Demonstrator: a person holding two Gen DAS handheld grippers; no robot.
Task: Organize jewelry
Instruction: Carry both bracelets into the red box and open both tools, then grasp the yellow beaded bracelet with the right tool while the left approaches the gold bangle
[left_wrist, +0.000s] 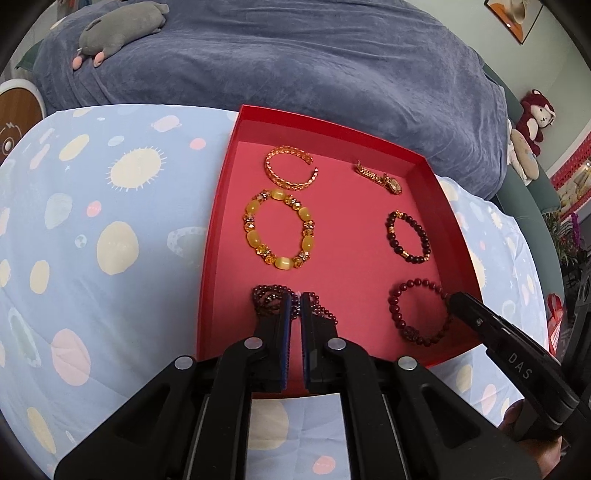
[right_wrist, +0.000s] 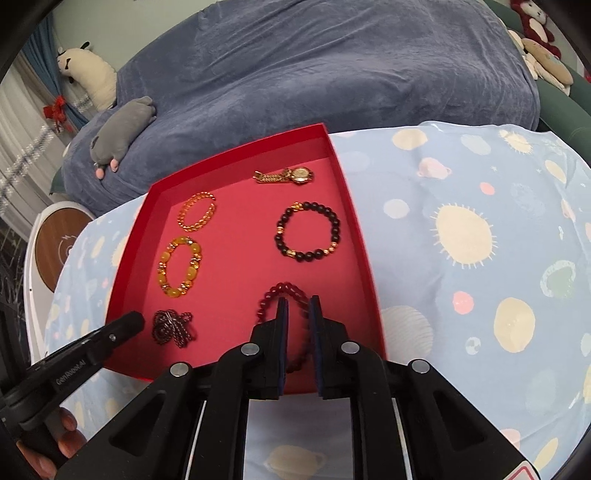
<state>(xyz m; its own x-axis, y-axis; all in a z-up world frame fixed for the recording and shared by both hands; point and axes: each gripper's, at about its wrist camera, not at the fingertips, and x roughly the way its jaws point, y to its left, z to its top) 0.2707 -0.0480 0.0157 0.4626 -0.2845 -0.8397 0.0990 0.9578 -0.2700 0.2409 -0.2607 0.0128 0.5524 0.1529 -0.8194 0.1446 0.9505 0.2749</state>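
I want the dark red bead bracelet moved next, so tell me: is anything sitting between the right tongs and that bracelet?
Nothing visible does. The right tongs hang directly over the dark red bead bracelet in the red tray, fingers straddling its near side. The nearest other piece, the black bead bracelet, lies farther back, apart.

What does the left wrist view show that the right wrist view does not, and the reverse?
Only the left wrist view: a framed picture on the wall and the left claw over the dark purple bead strand. Only the right wrist view: a white plush by the curtain and the right claw over the red bead bracelet. Both show the red tray, the gold watch, the yellow bracelet and the grey plush.
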